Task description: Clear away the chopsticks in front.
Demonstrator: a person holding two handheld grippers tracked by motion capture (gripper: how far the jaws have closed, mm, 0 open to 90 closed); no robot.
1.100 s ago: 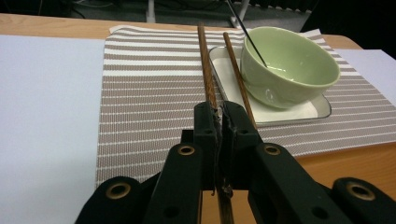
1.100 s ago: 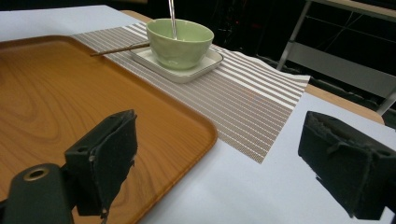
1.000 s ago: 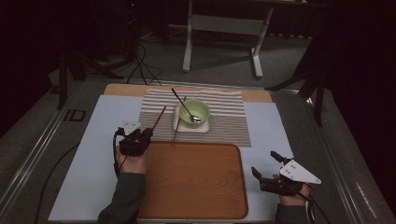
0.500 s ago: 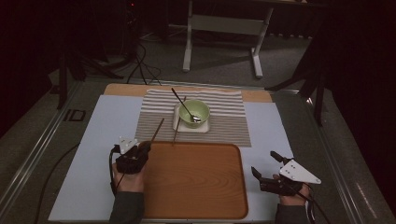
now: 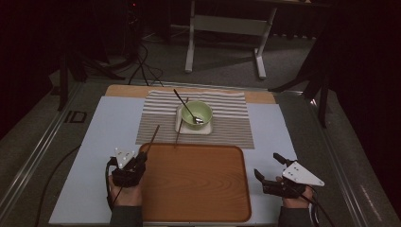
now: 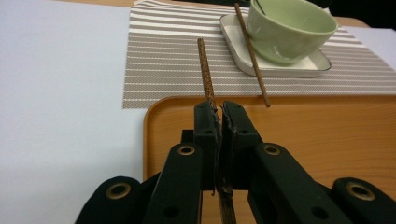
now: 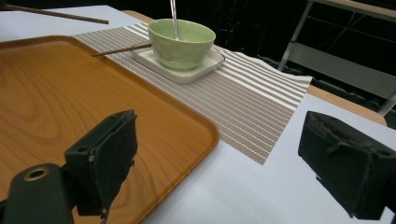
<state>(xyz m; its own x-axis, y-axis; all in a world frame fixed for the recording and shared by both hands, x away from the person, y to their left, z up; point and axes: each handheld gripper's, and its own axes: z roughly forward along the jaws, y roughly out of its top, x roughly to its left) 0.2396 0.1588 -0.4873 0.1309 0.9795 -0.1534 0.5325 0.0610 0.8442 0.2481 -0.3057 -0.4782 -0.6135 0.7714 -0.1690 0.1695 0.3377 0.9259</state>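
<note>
Chopstick, brown and speckled, is clamped between the closed jaws of the left gripper; in the left gripper view it rises from the pads up the middle of the frame, its free end seen over the striped placemat, and a short length runs down between the jaws to the bottom edge. In the high view the same stick is seen as a thin slanted line in the lower left of centre, from the gripper up across the tray's upper left corner to the mat's lower left edge. Whether it touches anything below cannot be told.

A second chopstick is laid with its upper part on the white square dish and its lower tip over the near rim of the wooden tray. The dish is set on the placemat, and a pale green bowl is stood on it, with a dark-handled spoon leaned inside. The tray is placed in the lower middle of the high view, on a pale blue table cover.

At the lower right of that view the right gripper is held beside the tray's right edge; its jaws are spread wide with nothing between them, as seen in the right gripper view.
</note>
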